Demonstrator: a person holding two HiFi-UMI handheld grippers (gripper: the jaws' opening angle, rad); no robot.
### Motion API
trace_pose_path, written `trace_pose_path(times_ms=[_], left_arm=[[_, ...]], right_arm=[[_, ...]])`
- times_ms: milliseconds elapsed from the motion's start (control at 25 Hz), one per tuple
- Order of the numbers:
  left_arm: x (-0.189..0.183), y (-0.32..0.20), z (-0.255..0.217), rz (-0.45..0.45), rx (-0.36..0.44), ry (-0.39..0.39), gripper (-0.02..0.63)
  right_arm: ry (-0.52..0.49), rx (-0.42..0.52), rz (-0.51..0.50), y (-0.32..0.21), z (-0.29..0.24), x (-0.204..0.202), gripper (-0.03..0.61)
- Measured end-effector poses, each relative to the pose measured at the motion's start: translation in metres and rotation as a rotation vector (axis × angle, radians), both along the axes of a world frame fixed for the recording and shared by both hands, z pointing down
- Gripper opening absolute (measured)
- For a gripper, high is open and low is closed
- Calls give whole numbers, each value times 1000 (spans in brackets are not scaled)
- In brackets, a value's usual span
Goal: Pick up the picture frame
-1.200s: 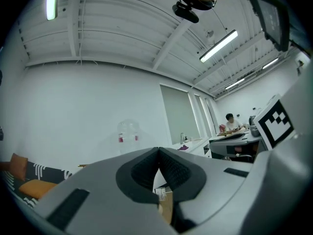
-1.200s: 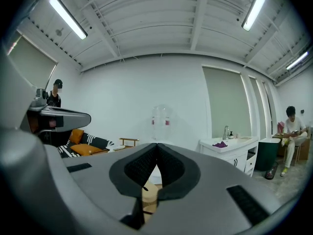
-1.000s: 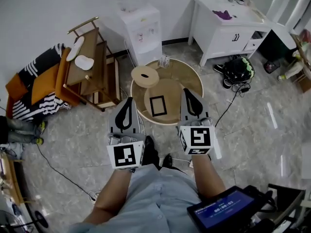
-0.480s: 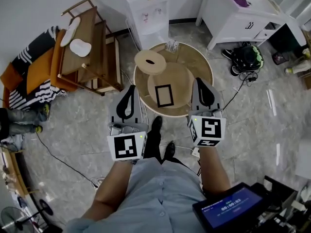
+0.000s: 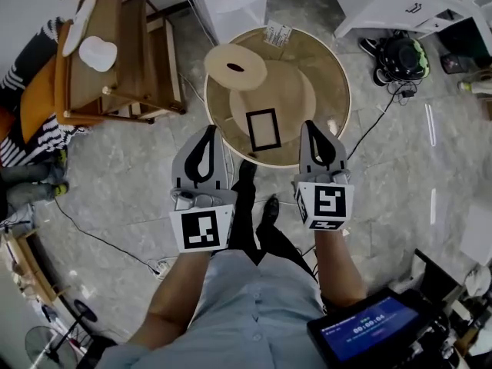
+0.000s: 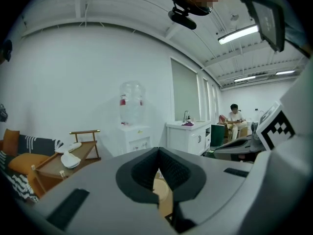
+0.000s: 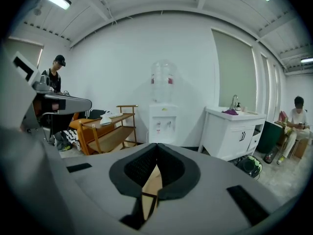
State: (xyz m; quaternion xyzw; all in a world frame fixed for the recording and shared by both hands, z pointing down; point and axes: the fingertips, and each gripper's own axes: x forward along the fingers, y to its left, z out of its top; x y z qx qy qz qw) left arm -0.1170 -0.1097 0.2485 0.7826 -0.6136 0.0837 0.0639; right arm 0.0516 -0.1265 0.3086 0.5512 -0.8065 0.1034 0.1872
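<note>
A black picture frame lies flat on the near part of a round wooden table, seen in the head view. My left gripper hovers just left of the frame, at the table's near left edge, jaws shut and empty. To the frame's right, my right gripper is also shut with nothing in it. In the left gripper view the jaw tips meet; in the right gripper view the tips meet too, and a sliver of the frame shows through the gap below them.
A round wooden lid with a slot sits at the table's far left, a small white packet at its far edge. A wooden shelf rack stands left, a white cabinet and a black bag right. Cables cross the floor.
The person has stepped nearer the table; it and the frame have slid down in the head view, so both grippers now flank the frame. Both stay shut.
</note>
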Motion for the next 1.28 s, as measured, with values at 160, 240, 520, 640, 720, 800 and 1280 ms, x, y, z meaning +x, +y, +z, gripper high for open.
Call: trace_pose_path(times_ms=[160,240,520,640,720,800,1280], left_arm=[[-2,-17,39,13,-74,17,11],[-2,-23,59,19,-110,20,11],[-2,-36,122,25,-209,41,11],[-1,-40,147,28,-257,47,11],[3,-43,165,30,-284,47,11],[9,-47,185,29,-305,47,11],[5,-67,273,28,-414,55,11]], right_arm=[[12,-67,-2,-11,41,-8,14],[15,-100,-1,-14,61,-9,14],[32,-211,-11,-18,131,-13,14],[38,-262,-15,-16,159,-14,14],[37,-294,-15,-15,179,-10,14],[36,-323,-16,-15,201,-5,14],[33,-465,-7,-14,299,-8,15]])
